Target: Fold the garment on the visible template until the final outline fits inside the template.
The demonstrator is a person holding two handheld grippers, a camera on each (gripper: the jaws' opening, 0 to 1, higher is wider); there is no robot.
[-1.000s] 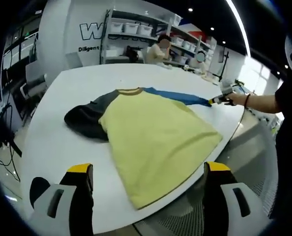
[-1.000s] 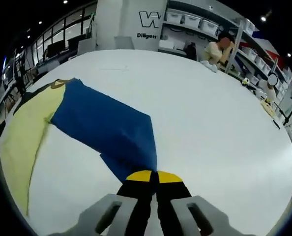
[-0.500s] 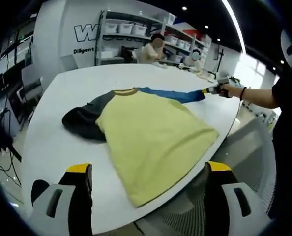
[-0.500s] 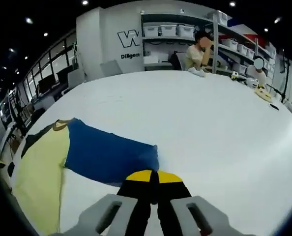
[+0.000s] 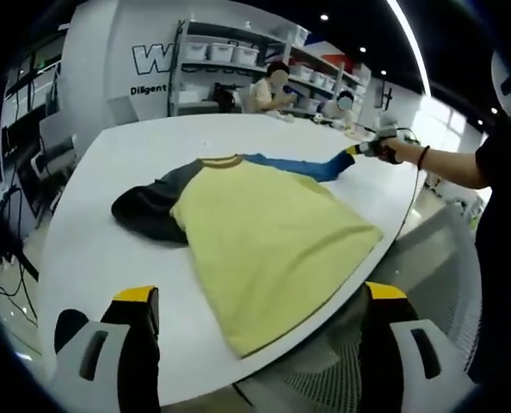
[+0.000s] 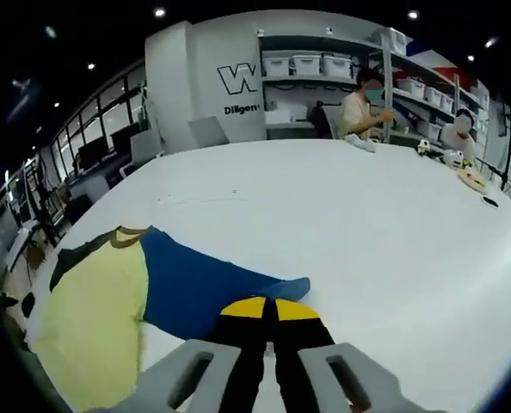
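Yellow shirt (image 5: 273, 249) lies flat on the white table (image 5: 92, 258), collar toward 11 o'clock and hem toward 5 in the left gripper view, long axis along that line. Its dark sleeve (image 5: 148, 211) spreads toward 9; its blue sleeve (image 6: 200, 288) stretches toward 2. The right gripper (image 6: 268, 311) is clamped on the blue cuff. The left gripper (image 5: 260, 297) hangs wide apart near the hem.

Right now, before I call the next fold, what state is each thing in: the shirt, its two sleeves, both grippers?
shirt: flat on the white table, yellow body spread, hem at the table edge.
blue sleeve: stretched out, its end pinched.
dark sleeve: bunched, not laid flat.
right gripper: shut on the blue sleeve.
left gripper: open, holding nothing, off the shirt.
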